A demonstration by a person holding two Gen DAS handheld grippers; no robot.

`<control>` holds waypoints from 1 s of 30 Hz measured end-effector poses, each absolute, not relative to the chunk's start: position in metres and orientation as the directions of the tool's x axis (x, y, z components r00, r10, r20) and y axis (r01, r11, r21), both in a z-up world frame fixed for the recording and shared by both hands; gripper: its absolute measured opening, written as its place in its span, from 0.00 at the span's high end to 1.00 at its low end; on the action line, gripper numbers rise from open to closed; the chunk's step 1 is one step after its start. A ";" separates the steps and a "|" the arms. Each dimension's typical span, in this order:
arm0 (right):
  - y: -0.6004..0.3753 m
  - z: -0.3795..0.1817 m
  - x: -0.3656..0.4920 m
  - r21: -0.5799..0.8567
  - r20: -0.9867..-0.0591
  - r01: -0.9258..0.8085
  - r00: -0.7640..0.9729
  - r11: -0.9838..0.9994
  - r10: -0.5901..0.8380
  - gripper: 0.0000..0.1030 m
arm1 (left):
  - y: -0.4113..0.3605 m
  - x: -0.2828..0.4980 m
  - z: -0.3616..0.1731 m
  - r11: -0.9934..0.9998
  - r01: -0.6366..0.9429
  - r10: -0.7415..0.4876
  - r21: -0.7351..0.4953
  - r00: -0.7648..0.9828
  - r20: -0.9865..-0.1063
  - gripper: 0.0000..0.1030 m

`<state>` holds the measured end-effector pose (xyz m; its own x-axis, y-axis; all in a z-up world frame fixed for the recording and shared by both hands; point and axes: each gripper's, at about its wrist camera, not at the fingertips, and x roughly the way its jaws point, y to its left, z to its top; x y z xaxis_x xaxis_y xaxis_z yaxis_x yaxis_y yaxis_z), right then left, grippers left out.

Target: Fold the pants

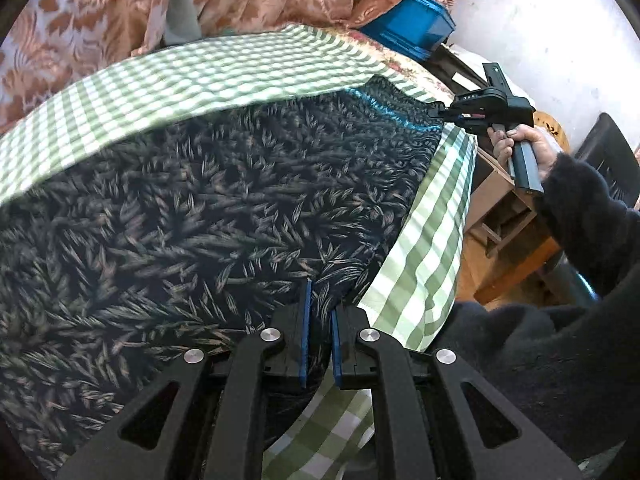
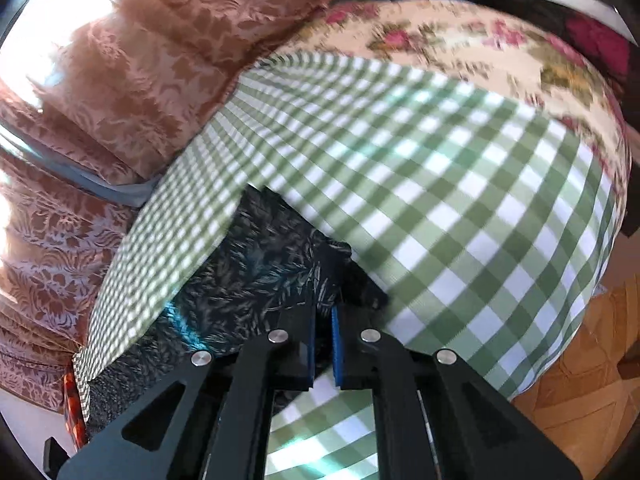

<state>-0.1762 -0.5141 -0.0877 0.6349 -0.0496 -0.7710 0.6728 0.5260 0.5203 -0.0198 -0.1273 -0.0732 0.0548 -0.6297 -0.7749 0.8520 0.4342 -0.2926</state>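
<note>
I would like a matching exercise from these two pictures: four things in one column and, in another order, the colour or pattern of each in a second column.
Things:
1. pants
2. cloth under the pants
3. crate at the back
4. curtain

Colour or pattern:
a. plain blue
b. green and white checks
c. dark with a leaf print
d. pinkish brown with a woven flower pattern

Pairs: 1-c, 2-b, 3-a, 4-d

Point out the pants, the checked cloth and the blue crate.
pants (image 1: 192,216): left wrist view, middle of the dark leafy fabric.
checked cloth (image 2: 460,200): right wrist view, bare top surface.
blue crate (image 1: 412,24): left wrist view, side wall.
</note>
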 end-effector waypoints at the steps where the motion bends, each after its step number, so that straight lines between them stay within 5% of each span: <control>1: -0.514 -0.089 -0.175 0.519 -0.770 0.671 0.636 0.530 -0.051 0.95 | -0.127 -0.018 -0.073 0.439 0.845 -0.636 -0.304 0.053 -0.770 0.92; 6: -0.516 -0.087 -0.178 0.525 -0.767 0.671 0.639 0.523 -0.049 0.91 | -0.107 -0.007 -0.065 0.449 0.779 -0.705 -0.438 0.008 -0.709 0.67; 10: -0.510 -0.066 -0.182 0.437 -0.782 0.704 0.605 0.560 -0.150 0.73 | -0.078 -0.005 -0.047 0.460 0.734 -0.765 -0.499 0.043 -0.643 0.66; 13: -0.492 -0.040 -0.174 0.341 -0.769 0.696 0.593 0.632 -0.238 0.71 | -0.054 -0.002 -0.039 0.528 0.696 -0.759 -0.486 0.132 -0.637 0.65; 23: -0.298 -0.032 -0.060 0.434 -0.732 0.072 0.610 0.898 0.305 0.67 | 0.007 0.002 -0.059 0.716 0.547 -0.645 -0.434 0.280 -0.712 0.66; 30: -0.238 -0.079 -0.011 0.343 -0.820 0.041 0.501 0.939 0.277 0.74 | 0.030 0.007 -0.074 0.785 0.480 -0.573 -0.391 0.326 -0.752 0.66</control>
